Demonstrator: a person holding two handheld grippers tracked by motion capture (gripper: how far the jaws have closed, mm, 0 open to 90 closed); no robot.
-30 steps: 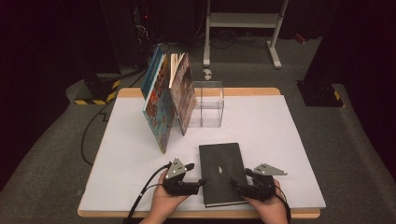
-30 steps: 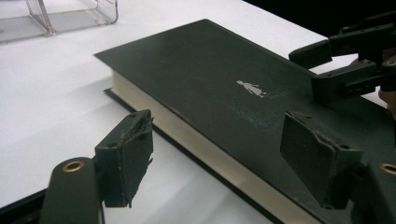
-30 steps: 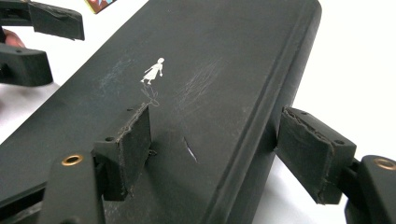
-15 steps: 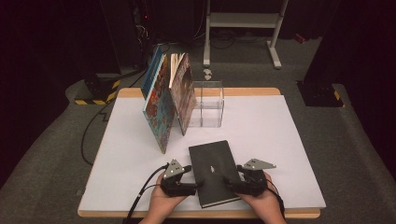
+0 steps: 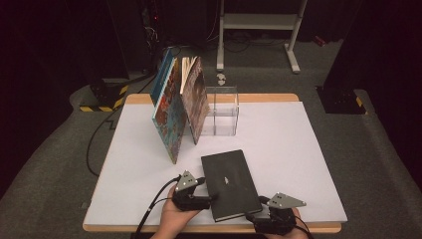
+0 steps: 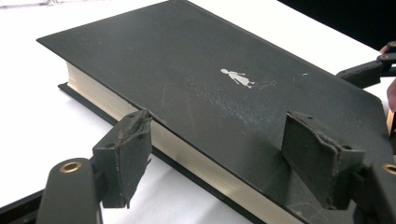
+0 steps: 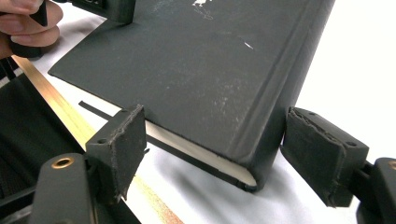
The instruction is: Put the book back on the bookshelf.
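Black hardcover book [image 5: 230, 183], flat near table edge: stiff, weighty, slick-covered; best gripped at spine corner. Left gripper [image 6: 229, 154] wide, straddling fore-edge, unclamped. Right gripper [image 7: 212, 154] just opening, book corner between, unpressed.

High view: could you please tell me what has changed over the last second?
The black book swung its far end leftward. The right gripper drew back from the book's right side to its near right corner, its jaws just opening, the corner between them unclamped. The left gripper, the leaning books and the clear box stayed put.
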